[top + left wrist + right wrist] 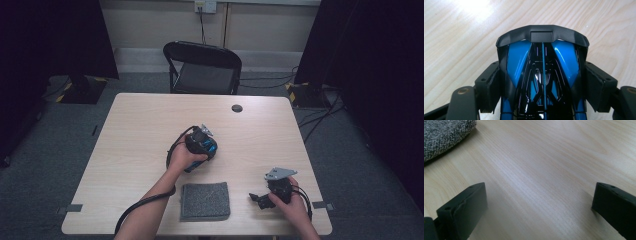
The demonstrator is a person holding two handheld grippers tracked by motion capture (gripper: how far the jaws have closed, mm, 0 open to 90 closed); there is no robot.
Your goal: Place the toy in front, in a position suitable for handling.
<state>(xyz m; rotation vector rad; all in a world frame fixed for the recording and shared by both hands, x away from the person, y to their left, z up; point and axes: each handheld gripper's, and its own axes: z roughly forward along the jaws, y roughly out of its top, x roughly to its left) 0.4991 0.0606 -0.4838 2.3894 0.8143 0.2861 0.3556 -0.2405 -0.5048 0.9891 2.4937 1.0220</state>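
1. Blue-and-black glossy object [541, 75], maybe a toy car, sits mid-tabletop [150, 125], gripped between the left tongs [541, 85].
2. Left tongs pads [490, 87] press its sides: clenched on it.
3. Right tongs [539, 205] released, spread wide over bare wood near the right front edge.
4. Grey cloth [205, 201] lies between the hands at the front edge.

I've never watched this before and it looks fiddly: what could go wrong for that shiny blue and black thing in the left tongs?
The blue and black object is glossy and curved, so it might slip between the left tongs' pads. It hangs over bare table, not the grey cloth, so a drop could scuff it.
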